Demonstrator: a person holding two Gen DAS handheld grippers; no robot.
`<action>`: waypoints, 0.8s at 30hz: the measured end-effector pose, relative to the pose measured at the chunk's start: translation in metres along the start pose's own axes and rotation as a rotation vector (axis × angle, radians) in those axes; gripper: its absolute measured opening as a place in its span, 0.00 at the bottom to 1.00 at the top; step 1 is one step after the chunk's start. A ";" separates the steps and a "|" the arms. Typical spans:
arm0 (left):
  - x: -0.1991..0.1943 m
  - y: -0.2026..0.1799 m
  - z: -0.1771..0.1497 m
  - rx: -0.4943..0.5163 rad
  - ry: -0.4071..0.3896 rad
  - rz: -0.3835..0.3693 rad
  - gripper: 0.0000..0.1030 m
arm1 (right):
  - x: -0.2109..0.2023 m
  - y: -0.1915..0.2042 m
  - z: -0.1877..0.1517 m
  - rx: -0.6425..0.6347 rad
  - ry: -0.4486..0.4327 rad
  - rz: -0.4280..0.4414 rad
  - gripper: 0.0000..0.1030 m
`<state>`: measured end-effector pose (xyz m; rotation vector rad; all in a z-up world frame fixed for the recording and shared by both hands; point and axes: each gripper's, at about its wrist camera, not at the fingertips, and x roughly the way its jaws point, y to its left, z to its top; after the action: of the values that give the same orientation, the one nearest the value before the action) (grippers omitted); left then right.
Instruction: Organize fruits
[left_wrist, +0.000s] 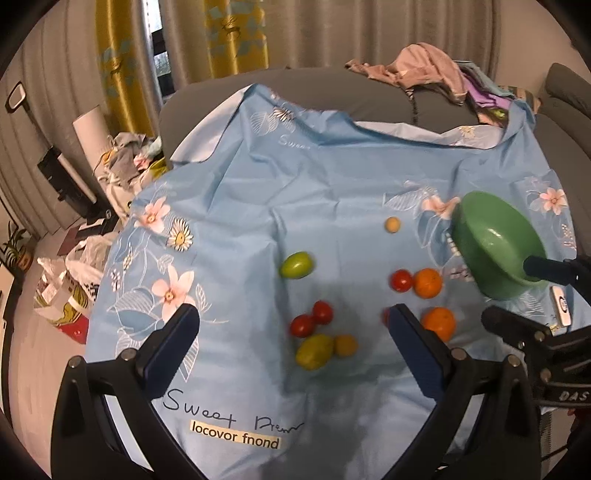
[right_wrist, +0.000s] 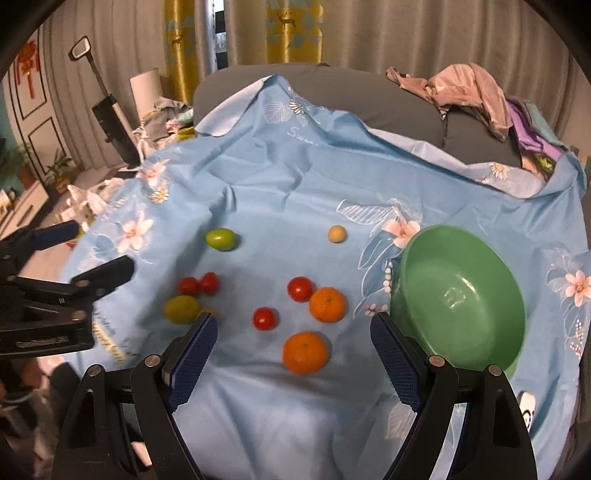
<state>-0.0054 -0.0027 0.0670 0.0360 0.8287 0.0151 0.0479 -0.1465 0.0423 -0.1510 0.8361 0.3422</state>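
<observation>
Several fruits lie on a blue flowered cloth (left_wrist: 332, 177): two oranges (right_wrist: 305, 352) (right_wrist: 328, 304), red tomatoes (right_wrist: 264, 318) (right_wrist: 300, 288) (right_wrist: 199, 284), two green fruits (right_wrist: 221, 239) (right_wrist: 181, 309) and a small tan ball (right_wrist: 337, 234). A green bowl (right_wrist: 461, 299) stands at the right, empty; it also shows in the left wrist view (left_wrist: 491, 243). My right gripper (right_wrist: 293, 350) is open, with the near orange between its fingers' line. My left gripper (left_wrist: 291, 328) is open above the red tomatoes (left_wrist: 312, 319) and a green fruit (left_wrist: 314, 350).
The cloth covers a grey sofa (right_wrist: 332, 85) with crumpled clothes (right_wrist: 469, 92) at the back right. Bags and clutter (left_wrist: 70, 280) lie on the floor to the left. Curtains hang behind.
</observation>
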 end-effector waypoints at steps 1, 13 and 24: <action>-0.003 -0.002 0.003 0.005 0.000 -0.002 1.00 | -0.005 0.000 0.002 0.000 -0.004 0.010 0.84; -0.019 -0.014 0.014 0.044 -0.026 0.002 0.99 | -0.030 0.007 0.000 -0.017 -0.045 -0.013 0.84; -0.018 -0.017 0.012 0.047 -0.009 -0.002 0.99 | -0.028 0.001 0.000 -0.008 -0.040 -0.030 0.84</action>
<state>-0.0085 -0.0201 0.0879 0.0793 0.8197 -0.0064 0.0301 -0.1526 0.0633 -0.1635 0.7926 0.3191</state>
